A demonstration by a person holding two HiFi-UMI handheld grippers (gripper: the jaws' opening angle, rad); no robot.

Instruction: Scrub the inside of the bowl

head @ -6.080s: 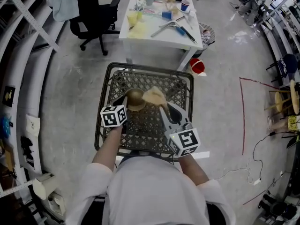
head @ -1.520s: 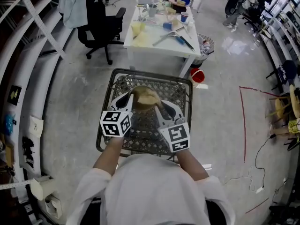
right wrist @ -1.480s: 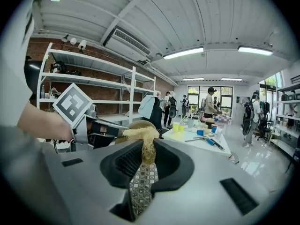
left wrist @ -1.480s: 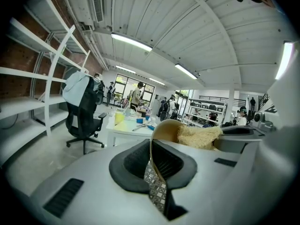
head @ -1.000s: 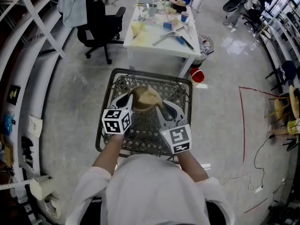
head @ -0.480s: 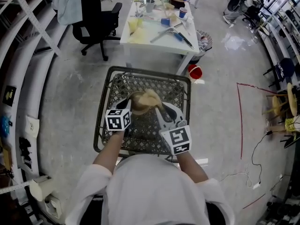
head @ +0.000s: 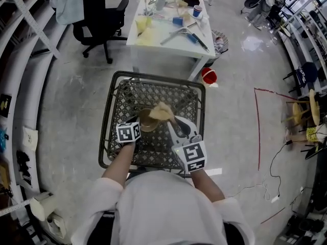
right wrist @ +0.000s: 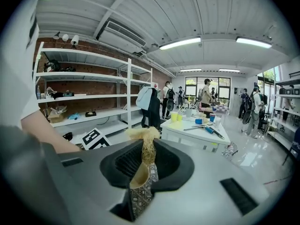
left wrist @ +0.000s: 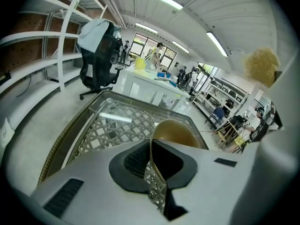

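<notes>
2 grips, left tongs (left wrist: 151,145) clamped on bowl (left wrist: 174,131) rim, right tongs (right wrist: 146,159) pinching scrubber (right wrist: 143,134)

Polished grey concrete floor (head: 71,91), red tape line (head: 257,131) at right. Dark mesh-top table (head: 153,76) in foreground; cluttered white table (head: 171,40) beyond, black office chair (head: 97,17) beside it. White shelving (right wrist: 93,95) against brick wall (right wrist: 89,50). Ceiling strip lights (right wrist: 180,42) lit; windows (right wrist: 194,84) at far end.

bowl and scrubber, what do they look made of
The bowl looks like thin metal with a dull brassy sheen, judging by its smooth wall and sharp, thin rim, though coated plastic is possible. The scrubber looks like pale tan plant fibre: loose, stringy and matte.
</notes>
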